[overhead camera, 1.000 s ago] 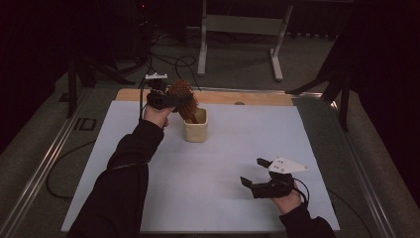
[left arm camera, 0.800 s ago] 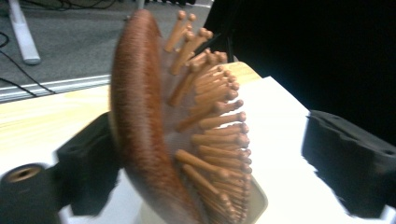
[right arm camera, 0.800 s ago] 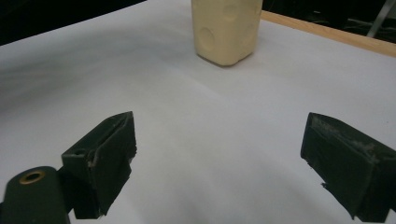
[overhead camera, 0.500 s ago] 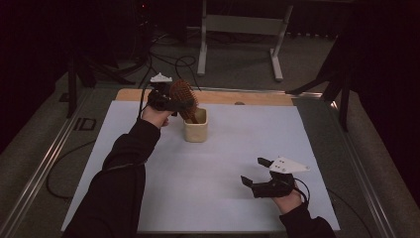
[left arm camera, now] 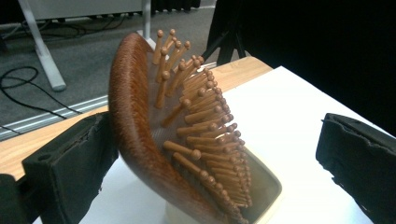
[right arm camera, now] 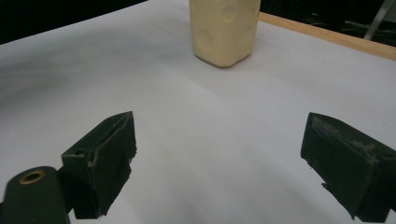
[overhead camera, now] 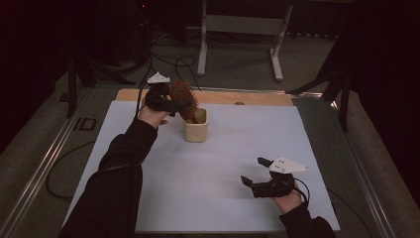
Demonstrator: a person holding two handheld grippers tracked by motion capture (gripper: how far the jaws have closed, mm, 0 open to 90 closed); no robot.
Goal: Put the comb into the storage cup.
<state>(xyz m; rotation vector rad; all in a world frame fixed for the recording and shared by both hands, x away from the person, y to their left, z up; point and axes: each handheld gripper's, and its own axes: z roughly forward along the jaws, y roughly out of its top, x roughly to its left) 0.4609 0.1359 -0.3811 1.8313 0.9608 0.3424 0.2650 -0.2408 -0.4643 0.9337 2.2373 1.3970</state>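
Observation:
A brown wooden hairbrush [overhead camera: 182, 97] stands handle-down in a cream cup [overhead camera: 196, 131] at the far middle of the white table sheet. The brush leans, and its pegs [left arm camera: 196, 116] face right in the left gripper view above the cup's rim [left arm camera: 268, 189]. My left gripper [overhead camera: 179, 106] is at the brush head. Its jaws have just been opening and now stand wide, with the brush head [left arm camera: 140, 140] between them. The right pad is well clear of the pegs. My right gripper [overhead camera: 252, 171] rests open near the front right with nothing between its pads [right arm camera: 219, 154]. It faces the cup [right arm camera: 224, 30].
The white sheet [overhead camera: 233, 158] covers the table, with a wooden strip [overhead camera: 257, 98] along its far edge. Metal rails run down both sides. Beyond the table a grey frame leg [overhead camera: 202, 39] and cables [overhead camera: 173, 62] lie on the floor.
The left jaws have spread apart from the brush head, and the left hand has drawn slightly back to the left. The brush stays in the cup. The right gripper has not moved.

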